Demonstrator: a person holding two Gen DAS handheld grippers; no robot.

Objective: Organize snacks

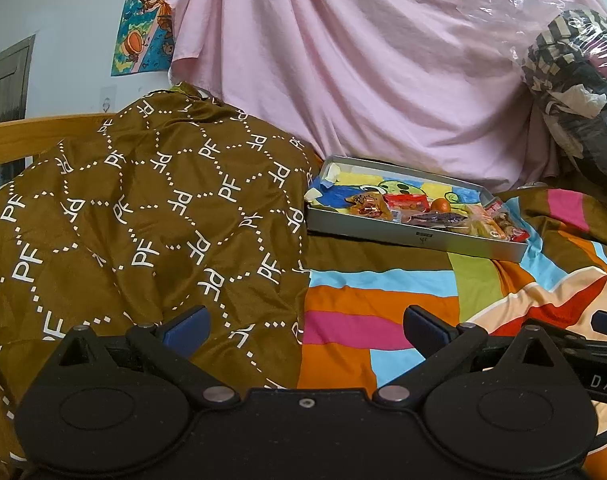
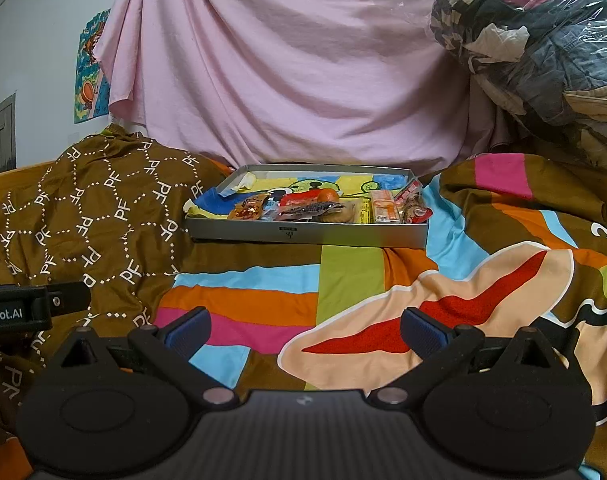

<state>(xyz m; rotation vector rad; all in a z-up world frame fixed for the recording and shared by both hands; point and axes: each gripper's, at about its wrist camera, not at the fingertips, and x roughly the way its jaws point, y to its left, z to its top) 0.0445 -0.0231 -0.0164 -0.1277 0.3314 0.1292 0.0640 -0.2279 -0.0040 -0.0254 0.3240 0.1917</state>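
A shallow grey metal tray (image 1: 419, 238) (image 2: 303, 234) lies on the bed ahead of both grippers. It has a colourful cartoon lining and holds several wrapped snacks (image 1: 435, 210) (image 2: 327, 208) along its near side, with a small orange fruit (image 1: 440, 205) (image 2: 328, 196) among them. My left gripper (image 1: 305, 326) is open and empty, low over the bedspread, well short of the tray. My right gripper (image 2: 305, 328) is also open and empty, at a similar distance. The left gripper's body shows at the left edge of the right wrist view (image 2: 31, 308).
A striped multicoloured bedspread (image 2: 263, 300) covers the bed. A brown patterned quilt (image 1: 143, 220) is heaped at the left. A pink sheet (image 2: 283, 60) hangs behind the tray. A plastic-wrapped bundle of clothes (image 2: 543, 40) sits at the right rear.
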